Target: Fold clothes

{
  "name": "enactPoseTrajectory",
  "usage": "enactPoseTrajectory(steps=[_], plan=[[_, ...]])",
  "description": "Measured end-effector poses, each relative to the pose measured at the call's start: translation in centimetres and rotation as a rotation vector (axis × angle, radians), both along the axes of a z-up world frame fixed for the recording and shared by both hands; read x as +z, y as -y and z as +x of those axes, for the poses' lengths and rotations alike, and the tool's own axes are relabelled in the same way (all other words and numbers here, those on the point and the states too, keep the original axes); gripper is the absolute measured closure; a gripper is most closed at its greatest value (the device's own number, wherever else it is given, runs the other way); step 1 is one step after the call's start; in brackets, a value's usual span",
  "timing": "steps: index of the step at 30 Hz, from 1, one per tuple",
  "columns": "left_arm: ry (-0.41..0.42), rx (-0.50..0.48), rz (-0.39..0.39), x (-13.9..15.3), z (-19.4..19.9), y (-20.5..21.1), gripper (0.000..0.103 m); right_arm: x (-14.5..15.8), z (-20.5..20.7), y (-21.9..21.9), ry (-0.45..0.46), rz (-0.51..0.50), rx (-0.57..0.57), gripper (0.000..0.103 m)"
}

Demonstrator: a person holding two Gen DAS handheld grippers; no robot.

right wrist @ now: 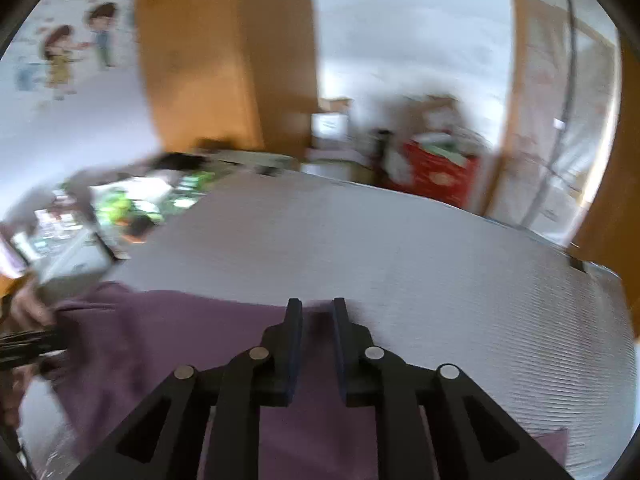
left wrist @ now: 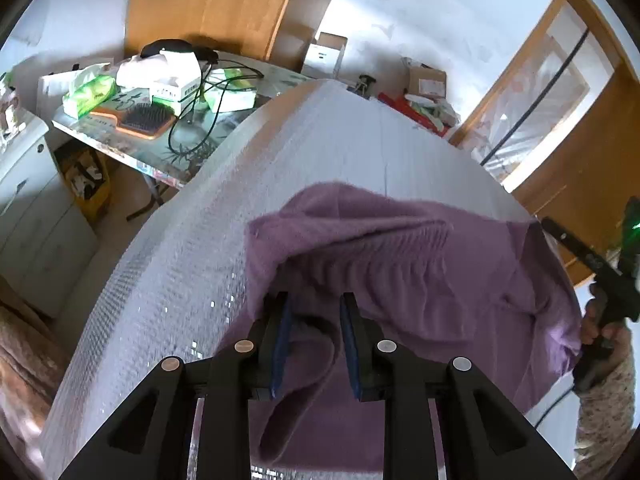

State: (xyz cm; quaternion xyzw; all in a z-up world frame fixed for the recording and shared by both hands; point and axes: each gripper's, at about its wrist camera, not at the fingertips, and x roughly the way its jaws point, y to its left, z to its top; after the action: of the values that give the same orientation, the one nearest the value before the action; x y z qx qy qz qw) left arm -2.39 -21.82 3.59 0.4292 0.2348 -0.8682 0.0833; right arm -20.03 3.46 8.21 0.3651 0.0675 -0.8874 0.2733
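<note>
A purple knitted sweater (left wrist: 400, 240) lies bunched on a white ribbed mat (left wrist: 320, 140). My left gripper (left wrist: 314, 300) has a thick fold of it between its blue pads, and the cloth arches up over the fingertips. The right wrist view is blurred. It shows the sweater (right wrist: 160, 340) stretching left to the left gripper (right wrist: 28, 348) and the hand that holds it. My right gripper (right wrist: 316, 304) stands open over the sweater's far edge, with only flat cloth showing in the gap. From the left wrist view, the right gripper (left wrist: 550, 226) sits at the sweater's right edge.
A cluttered side table (left wrist: 132, 148) with tissue packs, a hairbrush (left wrist: 140, 120) and cables stands left of the mat. Cardboard boxes (left wrist: 426, 80) and a red box (right wrist: 436, 176) sit beyond the far edge. A wooden door (left wrist: 580, 152) is at the right, white drawers (left wrist: 28, 192) at the left.
</note>
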Motion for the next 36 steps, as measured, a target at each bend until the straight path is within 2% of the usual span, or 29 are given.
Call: enactPoseTrajectory(steps=[3,8,14,16,17,18,19,23,30,32,34,36], plan=[[0.031,0.020,-0.051,-0.4,0.6,-0.2,0.078,-0.8,2.2,2.8,0.091,-0.049,0.162,0.081],[0.025,0.027,-0.079,-0.7,1.9,-0.2,0.078,-4.1,5.0,8.2,0.149,0.017,0.360,0.076],[0.031,0.063,-0.049,-1.2,2.0,0.9,0.076,-6.9,6.8,11.8,0.242,0.007,0.519,0.065],[0.036,0.072,-0.040,-1.5,1.9,1.3,0.075,-7.5,7.0,12.6,0.226,0.057,0.511,0.065],[0.034,0.076,-0.027,-1.7,2.0,1.5,0.075,-7.7,7.1,12.9,0.228,0.068,0.506,0.069],[0.032,0.079,-0.013,-1.9,2.0,1.7,0.075,-7.8,7.1,13.3,0.228,0.080,0.501,0.078],[0.030,0.083,0.001,-2.1,2.1,1.9,0.072,-7.5,7.0,13.4,0.215,0.091,0.496,0.101],[0.029,0.088,0.018,-2.4,2.2,2.4,0.070,-5.1,6.0,13.0,0.114,0.076,0.447,0.100],[0.030,0.081,-0.003,-2.3,2.0,2.1,0.070,-2.0,2.6,13.8,-0.103,0.081,0.229,0.100],[0.033,0.083,0.000,-2.3,2.0,2.2,0.070,-1.8,1.4,14.6,-0.104,0.069,0.202,0.100],[0.036,0.087,0.008,-2.3,2.0,2.3,0.070,-2.1,-0.2,16.0,-0.094,0.100,0.192,0.099],[0.040,0.093,0.007,-2.3,2.0,2.2,0.070,-3.3,-1.4,17.4,-0.045,0.158,0.196,0.098]])
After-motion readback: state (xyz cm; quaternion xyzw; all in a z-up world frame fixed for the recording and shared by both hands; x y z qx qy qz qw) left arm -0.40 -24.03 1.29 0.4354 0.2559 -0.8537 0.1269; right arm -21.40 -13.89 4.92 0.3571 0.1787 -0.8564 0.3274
